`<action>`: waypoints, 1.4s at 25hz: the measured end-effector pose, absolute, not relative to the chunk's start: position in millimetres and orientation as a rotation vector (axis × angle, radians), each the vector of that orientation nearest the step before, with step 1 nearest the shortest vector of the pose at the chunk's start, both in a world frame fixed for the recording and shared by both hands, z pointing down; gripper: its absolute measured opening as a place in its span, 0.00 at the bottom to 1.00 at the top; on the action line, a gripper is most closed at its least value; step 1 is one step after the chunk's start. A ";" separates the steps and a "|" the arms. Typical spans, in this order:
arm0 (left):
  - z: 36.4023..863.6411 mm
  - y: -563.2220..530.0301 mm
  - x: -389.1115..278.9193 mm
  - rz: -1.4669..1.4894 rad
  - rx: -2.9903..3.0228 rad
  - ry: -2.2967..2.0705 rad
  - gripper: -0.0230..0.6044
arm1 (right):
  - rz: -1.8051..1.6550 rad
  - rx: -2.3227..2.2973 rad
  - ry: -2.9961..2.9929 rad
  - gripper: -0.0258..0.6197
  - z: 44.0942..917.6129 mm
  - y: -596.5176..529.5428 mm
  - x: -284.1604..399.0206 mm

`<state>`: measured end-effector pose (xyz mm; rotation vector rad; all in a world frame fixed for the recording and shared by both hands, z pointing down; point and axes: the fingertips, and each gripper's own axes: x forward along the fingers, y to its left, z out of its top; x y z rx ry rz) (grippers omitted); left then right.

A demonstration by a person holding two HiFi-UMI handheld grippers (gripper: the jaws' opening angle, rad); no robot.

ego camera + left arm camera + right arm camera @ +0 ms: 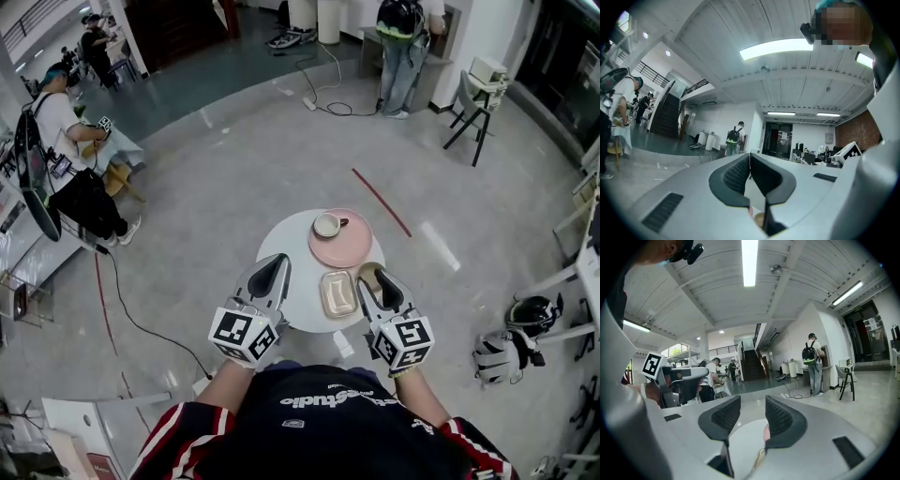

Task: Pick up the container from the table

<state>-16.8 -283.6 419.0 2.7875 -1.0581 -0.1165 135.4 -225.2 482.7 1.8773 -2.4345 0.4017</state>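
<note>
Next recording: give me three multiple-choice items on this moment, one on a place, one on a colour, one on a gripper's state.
1. Where does the cream rectangular container lie?
A. on the round table, near the round pink plate
B. on top of that plate
C. on the floor

2. What colour is the table's top?
A. black
B. white
C. red

3. How do the fingers of the left gripper stand?
A. wide apart
B. closed on the container
C. together, holding nothing

Answers: 1 A, the head view shows it on the tabletop; 2 B, the bare top is white; 3 C, the left gripper view shows the tips meeting.
</note>
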 end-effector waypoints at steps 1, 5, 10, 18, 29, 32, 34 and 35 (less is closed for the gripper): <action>420.9 -282.8 -14.7 -0.118 2.790 -1.055 0.08 | 0.416 1.873 -2.431 0.30 488.4 -224.6 136.4; 430.0 -278.2 -5.7 -0.114 2.787 -1.046 0.08 | 0.479 1.846 -2.410 0.30 513.0 -219.7 140.6; 441.1 -267.5 2.5 -0.104 2.779 -1.031 0.08 | 0.565 1.815 -2.368 0.30 553.5 -216.1 146.9; 451.4 -255.3 12.2 -0.083 2.769 -1.051 0.08 | 0.665 1.743 -2.308 0.30 612.2 -212.1 153.2; 470.7 -234.1 23.3 -0.079 2.718 -1.128 0.08 | 0.933 1.652 -2.238 0.30 719.2 -211.7 168.3; 472.7 -227.8 22.7 -0.069 2.705 -1.162 0.08 | 1.052 1.656 -2.209 0.30 749.8 -208.7 173.1; 475.1 -223.4 23.3 -0.063 2.697 -1.179 0.08 | 1.116 1.656 -2.183 0.30 770.5 -206.8 177.8; 477.1 -221.0 24.0 -0.060 2.692 -1.184 0.08 | 1.147 1.655 -2.169 0.30 781.2 -205.6 180.6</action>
